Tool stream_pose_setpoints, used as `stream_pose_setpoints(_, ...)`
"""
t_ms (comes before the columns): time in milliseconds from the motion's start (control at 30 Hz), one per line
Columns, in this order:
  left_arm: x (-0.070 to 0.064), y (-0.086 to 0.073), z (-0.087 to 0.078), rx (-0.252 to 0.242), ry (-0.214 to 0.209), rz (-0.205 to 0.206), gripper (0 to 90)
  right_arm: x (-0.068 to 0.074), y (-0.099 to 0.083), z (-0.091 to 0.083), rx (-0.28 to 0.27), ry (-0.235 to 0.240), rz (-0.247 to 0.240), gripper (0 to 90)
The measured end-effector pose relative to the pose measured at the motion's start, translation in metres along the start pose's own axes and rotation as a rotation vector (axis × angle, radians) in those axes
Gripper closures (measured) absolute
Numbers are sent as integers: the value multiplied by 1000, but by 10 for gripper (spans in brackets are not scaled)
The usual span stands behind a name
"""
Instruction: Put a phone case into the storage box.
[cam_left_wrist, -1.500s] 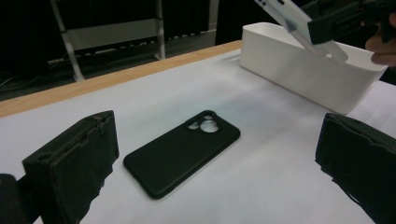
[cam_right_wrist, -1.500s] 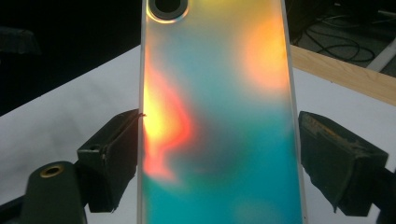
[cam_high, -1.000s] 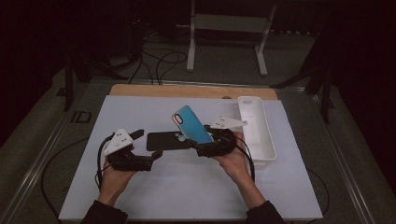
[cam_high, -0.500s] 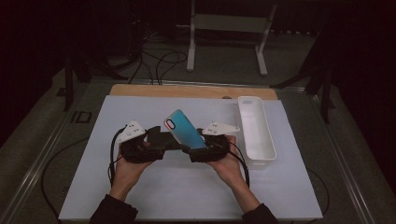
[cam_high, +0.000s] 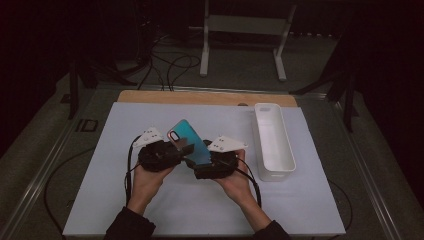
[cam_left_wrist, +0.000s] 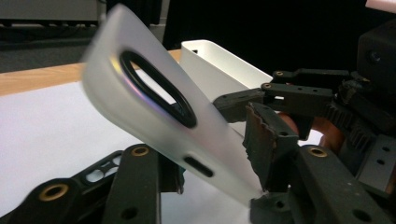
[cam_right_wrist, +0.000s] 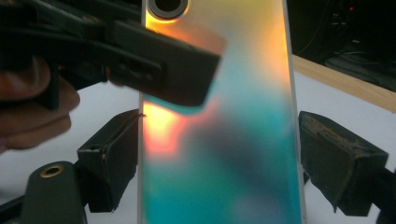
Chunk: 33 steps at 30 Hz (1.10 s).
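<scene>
Phone case (cam_high: 189, 143) tilted above white mat (cam_high: 120, 200), clamped by right gripper (cam_high: 202, 162), left gripper (cam_high: 176, 150) pinching its edge

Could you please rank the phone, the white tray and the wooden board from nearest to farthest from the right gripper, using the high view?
1. Phone: at the right gripper, between both grippers.
2. White tray: just to its right.
3. Wooden board: along the table's far edge.
</scene>
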<state>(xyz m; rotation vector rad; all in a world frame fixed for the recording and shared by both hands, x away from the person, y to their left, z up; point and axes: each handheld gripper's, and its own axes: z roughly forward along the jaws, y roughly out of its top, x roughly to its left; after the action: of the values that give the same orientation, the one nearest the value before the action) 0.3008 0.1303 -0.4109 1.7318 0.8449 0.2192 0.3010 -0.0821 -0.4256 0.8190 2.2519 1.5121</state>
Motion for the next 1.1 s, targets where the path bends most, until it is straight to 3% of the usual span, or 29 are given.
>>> stream_pose_setpoints(233,-4,-1,4,2,-12,12,743,4,2,1,-47,-19,20,167)
stream_pose_setpoints(467,-7,-1,6,29,-1,32,837,8,-1,6,-33,-49,24,169)
stream_pose_setpoints(1100,-5,-2,1,31,57,59,859,-2,-8,2,65,-39,0,104)
